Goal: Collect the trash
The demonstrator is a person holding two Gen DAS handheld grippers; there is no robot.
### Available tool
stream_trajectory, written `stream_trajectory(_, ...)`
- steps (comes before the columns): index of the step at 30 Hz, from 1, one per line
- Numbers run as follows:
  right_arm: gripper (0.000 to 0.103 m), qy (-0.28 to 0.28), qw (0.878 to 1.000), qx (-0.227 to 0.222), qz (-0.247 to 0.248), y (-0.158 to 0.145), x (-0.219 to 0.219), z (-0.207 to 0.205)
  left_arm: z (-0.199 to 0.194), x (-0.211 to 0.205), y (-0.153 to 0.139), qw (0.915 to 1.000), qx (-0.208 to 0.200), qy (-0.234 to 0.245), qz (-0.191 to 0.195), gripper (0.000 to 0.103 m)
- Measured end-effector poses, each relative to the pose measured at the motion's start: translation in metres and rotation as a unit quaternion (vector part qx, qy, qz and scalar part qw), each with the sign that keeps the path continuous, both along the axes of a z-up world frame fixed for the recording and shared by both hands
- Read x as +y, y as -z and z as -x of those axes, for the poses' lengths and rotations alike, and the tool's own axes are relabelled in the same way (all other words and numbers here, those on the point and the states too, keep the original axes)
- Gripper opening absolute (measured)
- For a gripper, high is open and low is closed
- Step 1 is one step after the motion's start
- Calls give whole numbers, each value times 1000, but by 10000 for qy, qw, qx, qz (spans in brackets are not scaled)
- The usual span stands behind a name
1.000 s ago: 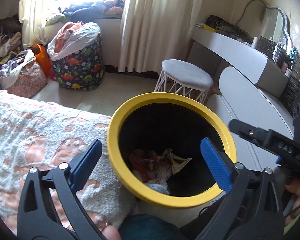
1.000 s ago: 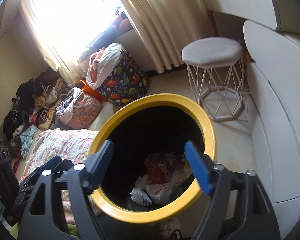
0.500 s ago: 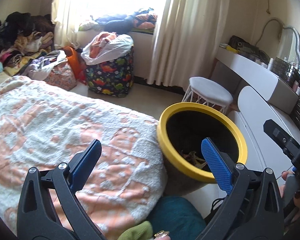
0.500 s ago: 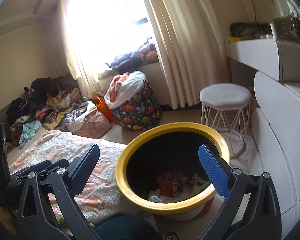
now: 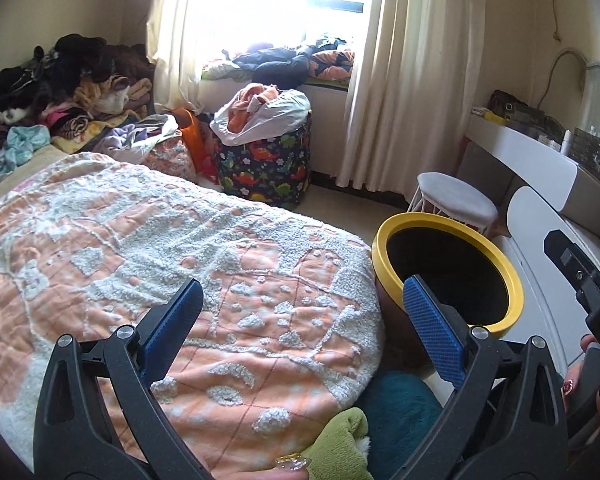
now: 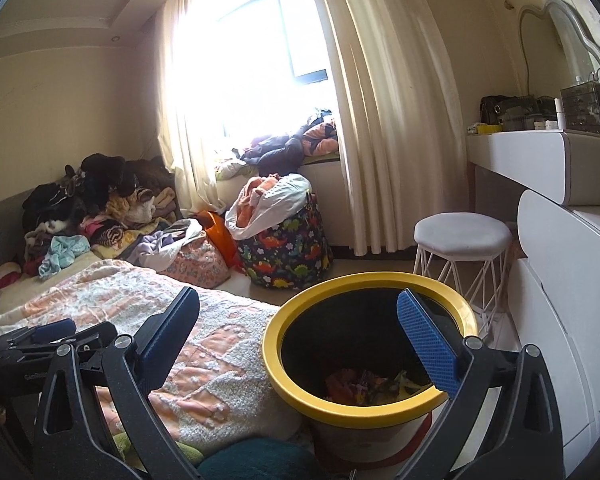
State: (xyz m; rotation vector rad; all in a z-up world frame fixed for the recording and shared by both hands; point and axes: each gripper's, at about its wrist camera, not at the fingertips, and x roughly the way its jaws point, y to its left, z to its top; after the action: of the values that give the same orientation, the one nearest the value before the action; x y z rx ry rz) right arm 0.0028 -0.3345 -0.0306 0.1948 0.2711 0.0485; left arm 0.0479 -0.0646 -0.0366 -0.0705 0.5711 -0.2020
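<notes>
A yellow-rimmed black bin stands on the floor beside the bed, with crumpled trash at its bottom. In the left wrist view the same bin lies to the right, its inside dark. My right gripper is open and empty, held back from the bin with its right pad in front of the rim. My left gripper is open and empty above the orange and white bedspread. The right gripper's body shows at the right edge of the left wrist view.
A white stool and a white dresser stand right of the bin. A dinosaur-print laundry bag sits under the window by the curtain. Clothes pile up at the far left. A teal cushion lies near.
Both grippers have pulled back from over the bin and tilted up, so more of the room shows. The right gripper's jaws have spread wider. The left view has swung onto the bedspread.
</notes>
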Motion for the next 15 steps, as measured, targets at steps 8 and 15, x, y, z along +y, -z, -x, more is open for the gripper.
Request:
stream_trajectory(8,96,44,10000,25,-22,2,-3,-2,3,0,-1,10000,-79,-2,18,92)
stream_trajectory(15,96,78,10000,50,-26,3,-3,-2,3,-2,-3,9999,-124,-11,-8,92)
